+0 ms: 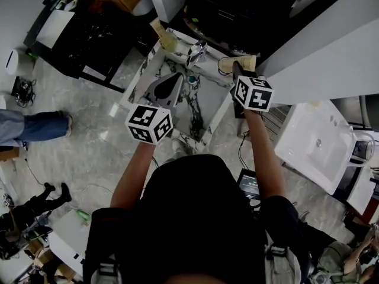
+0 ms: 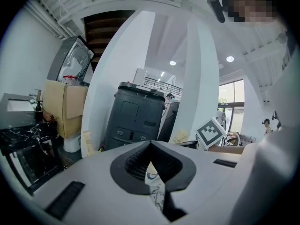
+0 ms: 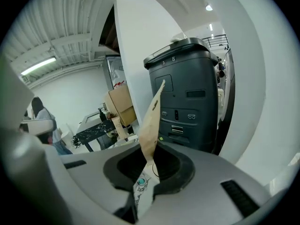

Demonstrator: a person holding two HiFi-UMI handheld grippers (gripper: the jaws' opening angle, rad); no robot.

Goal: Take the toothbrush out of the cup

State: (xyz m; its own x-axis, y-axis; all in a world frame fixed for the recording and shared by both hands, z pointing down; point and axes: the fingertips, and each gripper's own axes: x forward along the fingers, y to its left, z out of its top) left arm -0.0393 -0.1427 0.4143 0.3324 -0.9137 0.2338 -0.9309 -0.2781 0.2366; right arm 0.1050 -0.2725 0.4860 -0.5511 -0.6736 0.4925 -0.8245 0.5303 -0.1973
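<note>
The right gripper [image 3: 151, 157] has its jaws narrow and clamped on a flat tan kraft-paper toothbrush pack [image 3: 153, 111], presumably the toothbrush in its sleeve. The pack stands up out of the grip, leaning slightly. The left gripper [image 2: 151, 148] has its jaws fully together with nothing between them. It hangs on the near-left side of the chrome faucet [image 1: 197, 53].

Step, my read: this is the pull-out itself. The pack is gripped and sits just right of the faucet, over the pale round-rimmed cup [image 1: 223, 66], of which only a thin rim shows. I cannot tell whether the pack's lower end is out of the rim, because the jaws cover it.

The next move calls for a straight lift along the pack's length until the bottom end clears the rim. There should be no sideways drag, since the cup looks light and could tip. The squeeze should hold, as paper may slip. After that, carry the pack away from the cup.

Containers:
- Cup: nothing else shows in it, and its inside is mostly hidden.
- White black-veined marble washbasin [image 1: 207, 99], on the near side of the faucet: only a small teal drain plug [image 1: 191, 80] shows in the bowl.
- Far left of the faucet: a second tan pack [image 1: 159, 29] stands in something tan and roundish. I cannot tell whether that is a cup.
- Beyond the faucet: a tall dark grey lidded bin [image 3: 187, 93] with its lid down, contents hidden.
</note>
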